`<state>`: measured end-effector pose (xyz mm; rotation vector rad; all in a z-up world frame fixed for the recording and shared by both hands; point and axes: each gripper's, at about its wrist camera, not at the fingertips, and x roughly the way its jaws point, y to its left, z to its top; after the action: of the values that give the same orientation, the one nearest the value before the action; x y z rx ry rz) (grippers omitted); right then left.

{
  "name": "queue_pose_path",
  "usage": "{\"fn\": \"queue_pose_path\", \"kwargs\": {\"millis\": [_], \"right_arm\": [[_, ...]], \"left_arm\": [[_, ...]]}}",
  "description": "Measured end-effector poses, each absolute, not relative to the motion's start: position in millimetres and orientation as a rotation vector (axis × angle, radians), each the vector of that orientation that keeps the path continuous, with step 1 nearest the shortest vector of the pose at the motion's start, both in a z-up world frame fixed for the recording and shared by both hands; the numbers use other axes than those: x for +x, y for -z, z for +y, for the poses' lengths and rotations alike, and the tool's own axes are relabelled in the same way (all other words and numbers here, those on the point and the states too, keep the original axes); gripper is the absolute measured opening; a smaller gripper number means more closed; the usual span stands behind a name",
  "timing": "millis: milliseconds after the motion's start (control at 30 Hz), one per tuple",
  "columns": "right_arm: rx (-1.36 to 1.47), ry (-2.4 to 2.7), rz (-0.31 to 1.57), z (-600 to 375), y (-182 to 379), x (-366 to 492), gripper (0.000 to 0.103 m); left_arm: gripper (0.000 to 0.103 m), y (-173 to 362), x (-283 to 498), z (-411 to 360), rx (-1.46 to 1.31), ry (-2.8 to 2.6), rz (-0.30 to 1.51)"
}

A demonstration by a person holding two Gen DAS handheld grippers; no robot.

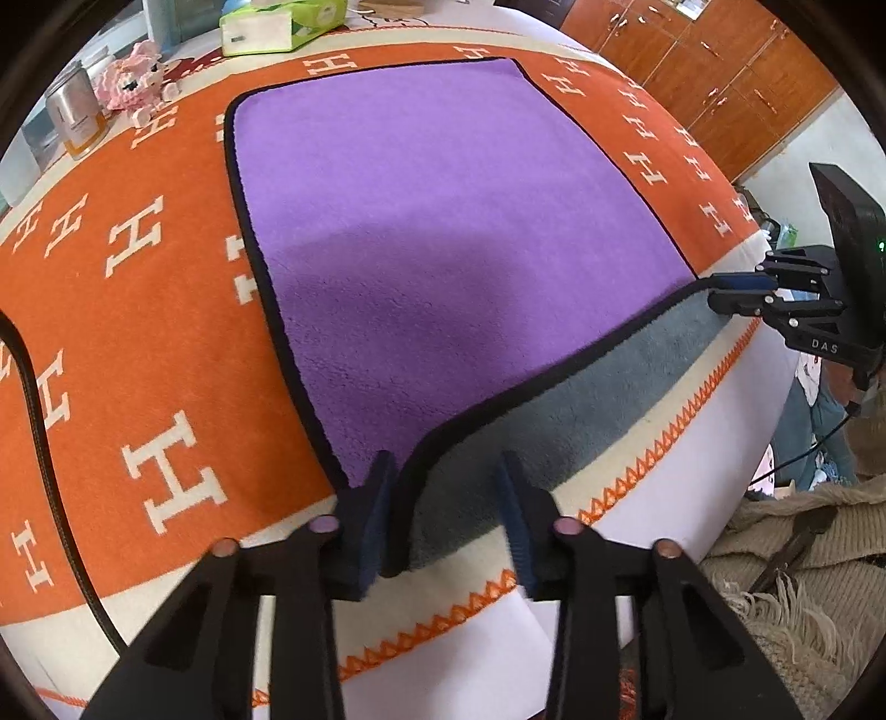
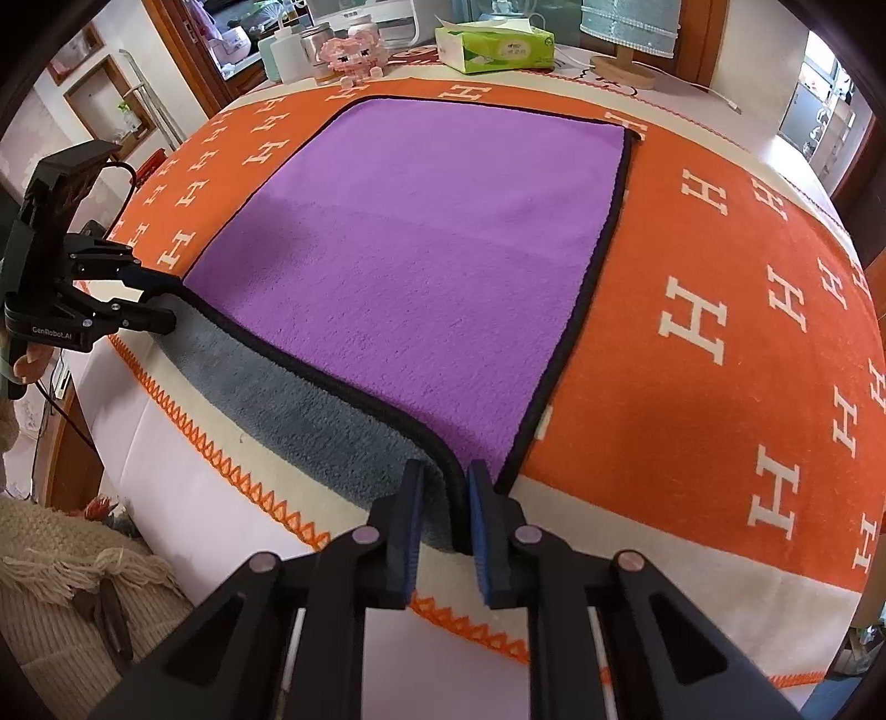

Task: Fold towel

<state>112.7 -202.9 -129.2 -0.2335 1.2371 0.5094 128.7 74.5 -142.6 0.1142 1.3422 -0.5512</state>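
Note:
A purple towel (image 1: 432,221) with a black hem and grey underside lies on the orange blanket; it also shows in the right wrist view (image 2: 421,260). Its near edge is lifted, showing the grey side (image 1: 554,421). My left gripper (image 1: 448,515) stands around the near left corner with its jaws apart; the hem lies against the left pad only. It also shows from the side (image 2: 160,304). My right gripper (image 2: 446,520) is shut on the near right corner's hem, and appears at the right of the left wrist view (image 1: 720,291).
An orange blanket with white H letters (image 2: 720,310) covers the table, its zigzag-stitched edge (image 2: 232,476) near me. At the far side stand a green tissue box (image 2: 493,47), a pink toy (image 2: 354,55), a jar (image 1: 75,119) and a lamp base (image 2: 623,69). Wooden cabinets (image 1: 714,72) stand beyond.

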Motion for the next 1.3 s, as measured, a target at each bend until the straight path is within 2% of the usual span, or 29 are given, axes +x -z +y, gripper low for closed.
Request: {"fn": "queue_pose_path", "kwargs": {"millis": [100,367,833,1300], "right_arm": [[-0.236,-0.506,1.232,-203.5,127.7,110.2,0.013],[-0.263,-0.484,1.205,-201.0,123.8,102.0,0.005],[-0.279,-0.430,1.157,-198.0,115.9,92.5,0.005],[-0.276,-0.404,1.132,-197.8,109.5,86.4,0.005]], "left_arm": [[0.020,142.3,125.8,71.8,0.132,0.548,1.342],[0.013,136.3,120.2,69.7,0.163,0.508,1.319],[0.011,132.0,112.3,74.9,0.185,0.465,1.287],[0.003,120.5,106.7,76.6,0.214,0.433,1.243]]}}
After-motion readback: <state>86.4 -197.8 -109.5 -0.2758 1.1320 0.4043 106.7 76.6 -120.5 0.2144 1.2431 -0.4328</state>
